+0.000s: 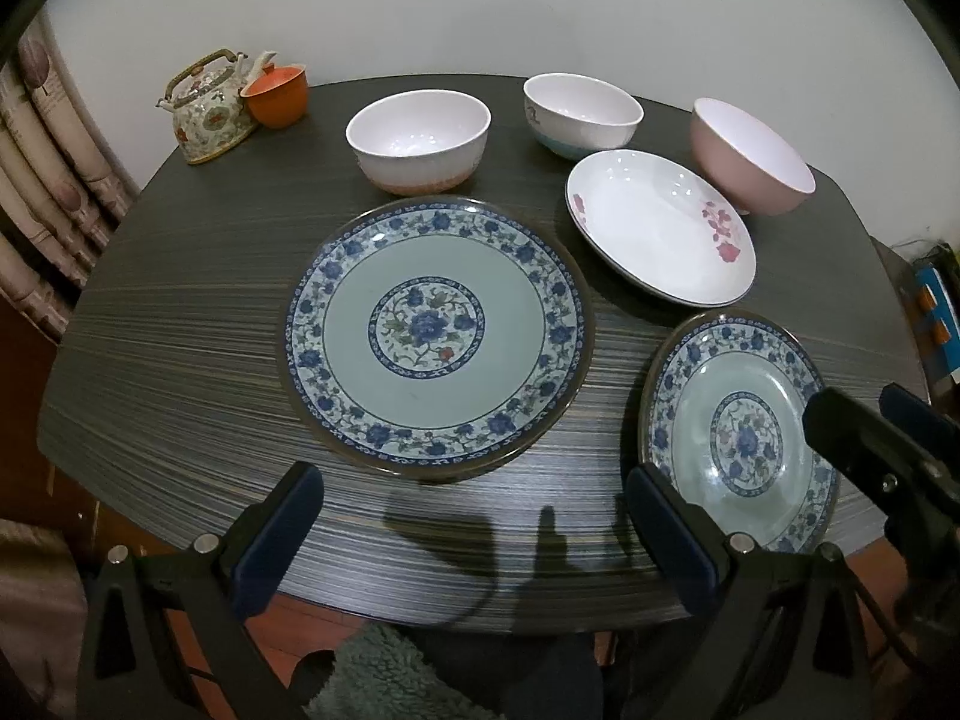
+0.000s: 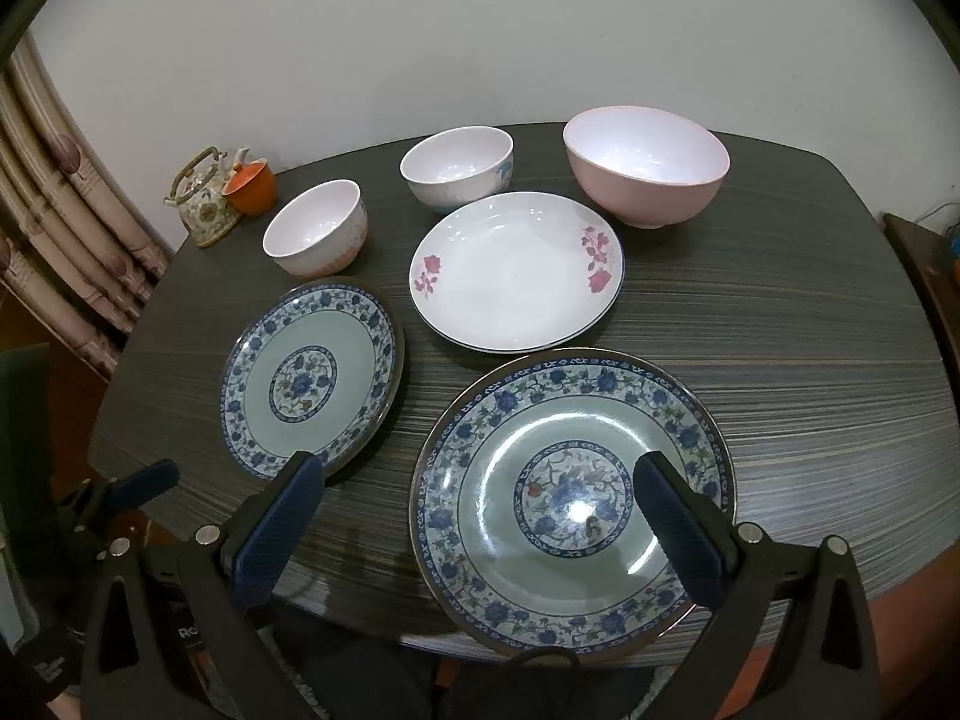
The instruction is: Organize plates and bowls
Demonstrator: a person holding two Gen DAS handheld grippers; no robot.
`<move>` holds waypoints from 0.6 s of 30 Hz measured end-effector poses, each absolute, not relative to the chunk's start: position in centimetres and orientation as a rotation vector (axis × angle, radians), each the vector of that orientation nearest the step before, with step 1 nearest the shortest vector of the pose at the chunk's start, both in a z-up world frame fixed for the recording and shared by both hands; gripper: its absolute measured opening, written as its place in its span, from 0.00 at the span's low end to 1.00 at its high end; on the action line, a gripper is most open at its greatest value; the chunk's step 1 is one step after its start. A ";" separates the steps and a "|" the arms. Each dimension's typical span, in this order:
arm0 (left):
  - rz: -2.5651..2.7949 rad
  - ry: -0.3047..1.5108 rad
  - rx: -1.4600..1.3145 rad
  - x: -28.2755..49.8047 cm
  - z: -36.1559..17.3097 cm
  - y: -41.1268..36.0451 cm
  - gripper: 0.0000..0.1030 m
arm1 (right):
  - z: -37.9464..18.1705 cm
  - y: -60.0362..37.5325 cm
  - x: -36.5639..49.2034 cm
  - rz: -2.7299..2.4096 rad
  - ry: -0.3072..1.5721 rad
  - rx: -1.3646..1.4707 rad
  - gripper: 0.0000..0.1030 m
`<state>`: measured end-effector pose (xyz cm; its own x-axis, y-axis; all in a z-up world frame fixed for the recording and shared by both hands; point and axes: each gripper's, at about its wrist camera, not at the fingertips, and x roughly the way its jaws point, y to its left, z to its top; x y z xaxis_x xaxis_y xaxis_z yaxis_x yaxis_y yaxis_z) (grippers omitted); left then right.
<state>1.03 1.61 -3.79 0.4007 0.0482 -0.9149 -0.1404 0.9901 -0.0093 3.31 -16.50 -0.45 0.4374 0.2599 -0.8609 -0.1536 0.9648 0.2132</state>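
A dark, streaked wood-grain bench (image 1: 180, 312) carries six pieces of crockery, all standing apart from one another. Two round celadon plates with blue floral borders lie toward the near edge: the left blue-bordered plate (image 1: 435, 333) sits ahead of the left gripper (image 1: 474, 516), and the right blue-bordered plate (image 2: 570, 498) lies under the right gripper (image 2: 480, 504). Behind them rests a shallow white plate with pink flowers (image 2: 516, 270). Along the back stand three bowls: a white bowl with a peach-speckled base (image 1: 420, 141) on the left, a white bowl with a pale blue base (image 1: 579, 111) in the middle, and a larger pink bowl with a white inside (image 2: 648, 171) on the right, just behind the white plate. At the far left corner a floral ceramic teapot (image 1: 207, 111) touches a small orange cup (image 1: 279, 93).

Both grippers hover low over the near edge with their blue-padded jaws spread wide and nothing between them. The right gripper's right finger (image 2: 678, 522) overlaps the right plate in view; whether it touches cannot be told.
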 end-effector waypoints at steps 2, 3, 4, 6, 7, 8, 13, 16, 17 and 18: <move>0.122 1.157 -0.093 1.1 -3.8 1.6 1.00 | -0.5 -16.5 3.3 0.257 1.091 0.116 0.99; 0.122 1.156 -0.091 1.1 -3.8 1.6 1.00 | -0.5 -16.4 3.3 0.259 1.090 0.114 0.99; 0.123 1.155 -0.088 1.1 -3.8 1.6 1.00 | -0.5 -16.4 3.3 0.258 1.089 0.112 0.99; 0.120 1.155 -0.092 1.1 -3.8 1.6 1.00 | -0.5 -16.4 3.3 0.260 1.090 0.115 0.99; 0.121 1.154 -0.091 1.1 -3.8 1.6 1.00 | -0.5 -16.4 3.3 0.262 1.091 0.117 0.99; 0.124 1.153 -0.089 1.1 -3.8 1.6 1.00 | -0.4 -16.3 3.3 0.260 1.090 0.113 0.99; 0.127 1.152 -0.097 1.1 -3.8 1.8 1.00 | -0.5 -16.3 3.2 0.263 1.091 0.116 0.99; 0.129 1.156 -0.097 1.2 -3.8 2.0 1.00 | -0.5 -16.2 3.2 0.266 1.091 0.111 0.99; 0.127 1.157 -0.098 1.2 -3.8 2.0 1.00 | -0.5 -16.2 3.3 0.267 1.091 0.111 0.99; 0.130 1.157 -0.097 1.2 -3.8 2.0 1.00 | -0.5 -16.2 3.3 0.270 1.090 0.111 0.99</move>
<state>1.18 2.04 -3.81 0.3959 0.0524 -0.9168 -0.1527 0.9882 -0.0094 3.28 -16.17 -0.49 0.4331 0.2708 -0.8597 -0.1623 0.9616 0.2211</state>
